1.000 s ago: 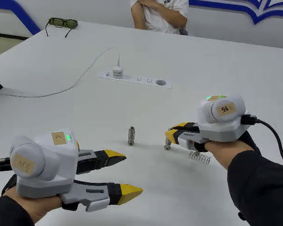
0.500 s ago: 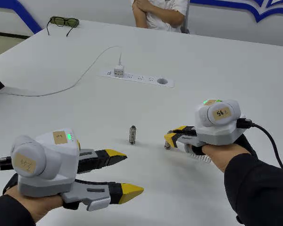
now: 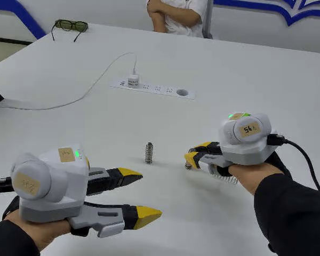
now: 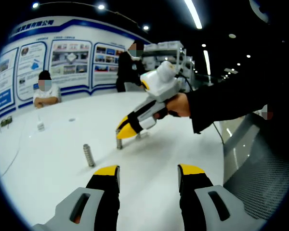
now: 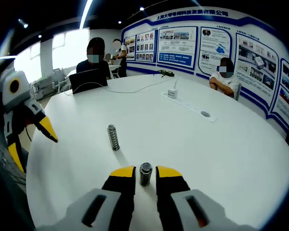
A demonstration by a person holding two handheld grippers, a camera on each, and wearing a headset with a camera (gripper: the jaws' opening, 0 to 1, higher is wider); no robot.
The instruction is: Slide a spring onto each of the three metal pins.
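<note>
A metal pin with a spring [image 3: 149, 152] on it stands upright mid-table, also seen in the left gripper view [image 4: 89, 155] and the right gripper view [image 5: 113, 136]. To its right stands a second pin wearing a spring [image 5: 145, 174], and my right gripper [image 5: 145, 179] is shut on that spring, one yellow jaw on each side. In the head view the right gripper [image 3: 191, 158] hovers low over this pin [image 3: 188, 166]. A loose spring [image 3: 227, 179] lies half hidden under the right hand. My left gripper [image 3: 140, 193] is held open near the front edge, nothing between its jaws [image 4: 148, 174].
A white power strip [image 3: 154, 89] with a plugged charger [image 3: 133, 81] and a cable running left lies farther back. Dark glasses [image 3: 70, 25] rest at the far left corner. A person [image 3: 181, 15] sits at the far edge.
My right gripper has sunk slightly and shifted a little left over its pin, covering more of the loose spring. The left gripper has stayed put.
</note>
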